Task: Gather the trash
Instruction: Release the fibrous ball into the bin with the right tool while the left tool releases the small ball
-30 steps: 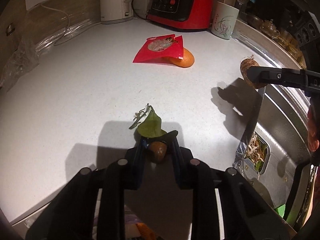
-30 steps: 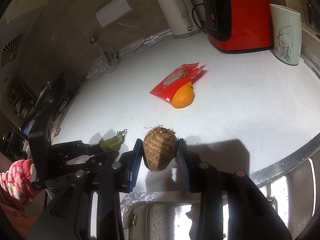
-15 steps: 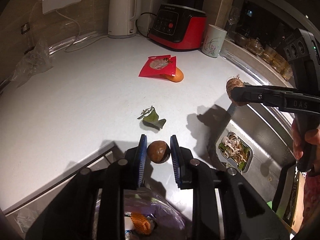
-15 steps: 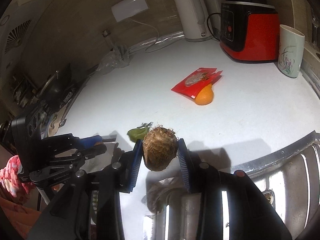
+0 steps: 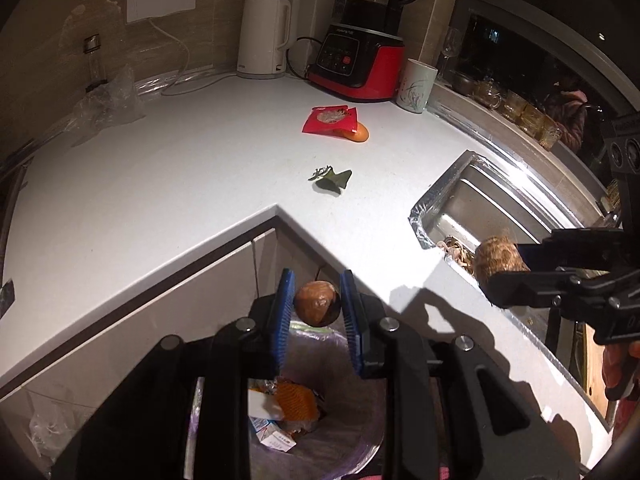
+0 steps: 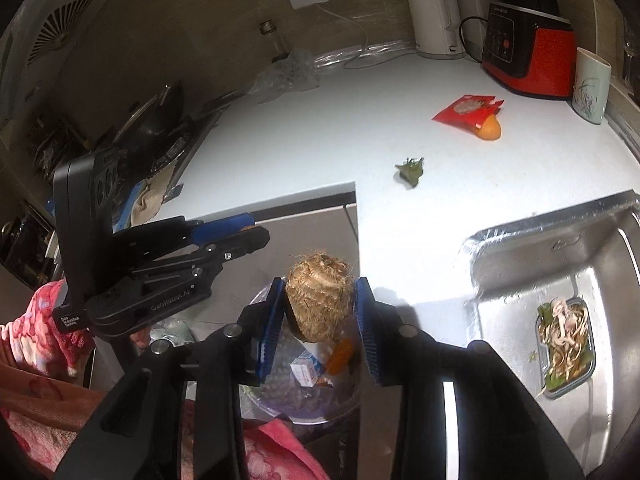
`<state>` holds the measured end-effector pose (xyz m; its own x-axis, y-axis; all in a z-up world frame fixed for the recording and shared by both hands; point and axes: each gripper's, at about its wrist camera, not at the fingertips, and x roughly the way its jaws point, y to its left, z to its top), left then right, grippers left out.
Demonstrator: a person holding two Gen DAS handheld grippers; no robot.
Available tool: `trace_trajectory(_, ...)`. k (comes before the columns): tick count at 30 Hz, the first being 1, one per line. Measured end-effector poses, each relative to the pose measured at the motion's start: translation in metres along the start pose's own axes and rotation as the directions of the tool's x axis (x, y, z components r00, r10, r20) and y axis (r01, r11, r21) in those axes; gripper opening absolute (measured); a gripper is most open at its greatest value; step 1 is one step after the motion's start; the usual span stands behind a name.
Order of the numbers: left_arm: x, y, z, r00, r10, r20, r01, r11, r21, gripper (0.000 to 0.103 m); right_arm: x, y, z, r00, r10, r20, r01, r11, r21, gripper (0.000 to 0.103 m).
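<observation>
My left gripper [image 5: 317, 305] is shut on a small brown nut-like ball [image 5: 317, 303], hanging over a trash bin [image 5: 356, 444] lined with a clear bag that holds wrappers and orange scraps. My right gripper [image 6: 320, 310] is shut on a hairy brown taro root [image 6: 319, 301], above the same trash bin [image 6: 276, 404]. In the left wrist view the taro root [image 5: 500, 258] and right gripper show at the right, over the sink's edge. A green leaf scrap [image 5: 331, 179], a red wrapper [image 5: 329, 118] and an orange [image 5: 357, 132] lie on the white counter [image 5: 180, 176].
A steel sink [image 6: 560, 264] holds a tray of food scraps [image 6: 566, 342]. A white kettle [image 5: 264, 36], a red blender base [image 5: 358, 62] and a cup [image 5: 416, 85] stand at the counter's back. A crumpled plastic bag [image 5: 108, 102] lies at the left. A pink sleeve [image 6: 48, 328] shows.
Both grippers have pulled back from the counter and now hang past its inner corner over the trash bin, each still gripping its item. The leaf scrap stayed on the counter.
</observation>
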<state>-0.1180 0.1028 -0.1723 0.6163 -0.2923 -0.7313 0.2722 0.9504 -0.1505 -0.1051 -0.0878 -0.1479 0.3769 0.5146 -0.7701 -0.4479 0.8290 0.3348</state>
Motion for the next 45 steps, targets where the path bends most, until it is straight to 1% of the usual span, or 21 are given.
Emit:
trace_trajectory(6, -0.015, 0.014, -0.030, 1.000, -0.023, -0.019, 0.023, 1.000, 0.012, 0.024, -0.007, 0.034, -0.042, 0.999, -0.033, -0.018, 0.034, 0.998, 0.051, 0.036)
trace_trajectory(10, -0.011, 0.019, -0.048, 0.999, -0.031, -0.044, 0.032, 0.999, 0.026, 0.024, -0.014, 0.053, -0.056, 0.998, -0.059, -0.004, 0.059, 0.995, 0.078, 0.036)
trace_trajectory(19, 0.025, 0.027, -0.076, 0.992, -0.033, -0.120, 0.040, 0.998, 0.052, 0.024, -0.023, 0.079, -0.060, 0.995, -0.094, 0.033, 0.091, 0.991, 0.094, 0.036)
trace_trajectory(21, 0.036, 0.031, -0.080, 0.992, -0.025, -0.124, 0.031, 0.998, 0.050, 0.024, -0.008, 0.079, -0.054, 0.996, -0.077, 0.039, 0.074, 0.994, 0.080, 0.036)
trace_trajectory(23, 0.053, 0.039, -0.084, 0.988, -0.015, -0.155, 0.018, 1.000, 0.020, 0.024, 0.014, 0.074, -0.047, 0.996, -0.090, 0.007, 0.089, 0.992, 0.093, 0.036)
trace_trajectory(25, 0.063, 0.045, -0.087, 0.985, 0.005, -0.173, -0.003, 1.000, 0.012, 0.024, 0.022, 0.073, -0.044, 0.997, -0.077, -0.001, 0.077, 0.992, 0.096, 0.036)
trace_trajectory(27, 0.068, 0.050, -0.089, 0.983, 0.002, -0.184, -0.002, 1.000, 0.000, 0.024, 0.018, 0.076, -0.044, 0.996, -0.092, 0.003, 0.092, 0.992, 0.083, 0.036)
trace_trajectory(30, 0.068, 0.054, -0.088, 0.983, -0.008, -0.182, 0.005, 1.000, -0.014, 0.024, 0.011, 0.074, -0.044, 0.995, -0.101, 0.013, 0.100, 0.990, 0.101, 0.036)
trace_trajectory(36, 0.067, 0.052, -0.086, 0.984, -0.006, -0.176, 0.006, 1.000, 0.000, 0.024, 0.015, 0.072, -0.051, 0.991, -0.132, -0.019, 0.133, 0.987, 0.090, 0.036)
trace_trajectory(39, 0.071, 0.051, -0.089, 0.982, 0.006, -0.189, -0.006, 1.000, 0.004, 0.024, 0.016, 0.070, -0.055, 0.991, -0.128, -0.026, 0.130, 0.986, 0.101, 0.036)
trace_trajectory(40, 0.073, 0.051, -0.091, 0.981, 0.010, -0.196, -0.009, 1.000, 0.004, 0.024, 0.015, 0.070, -0.056, 0.991, -0.128, -0.026, 0.130, 0.986, 0.104, 0.039)
trace_trajectory(41, 0.075, 0.051, -0.092, 0.979, 0.011, -0.203, -0.011, 1.000, 0.004, 0.024, 0.014, 0.069, -0.056, 0.991, -0.128, -0.026, 0.130, 0.986, 0.104, 0.045)
trace_trajectory(42, 0.077, 0.050, -0.095, 0.977, 0.014, -0.212, -0.013, 1.000, 0.004, 0.024, 0.012, 0.069, -0.056, 0.991, -0.131, -0.022, 0.133, 0.986, 0.103, 0.048)
trace_trajectory(43, 0.080, 0.048, -0.097, 0.975, 0.018, -0.221, -0.016, 1.000, 0.008, 0.024, 0.011, 0.069, -0.055, 0.991, -0.136, -0.020, 0.137, 0.985, 0.100, 0.053)
trace_trajectory(45, 0.086, 0.046, -0.102, 0.969, 0.019, -0.246, -0.016, 1.000, 0.014, 0.024, 0.008, 0.067, -0.054, 0.990, -0.141, -0.018, 0.142, 0.985, 0.099, 0.056)
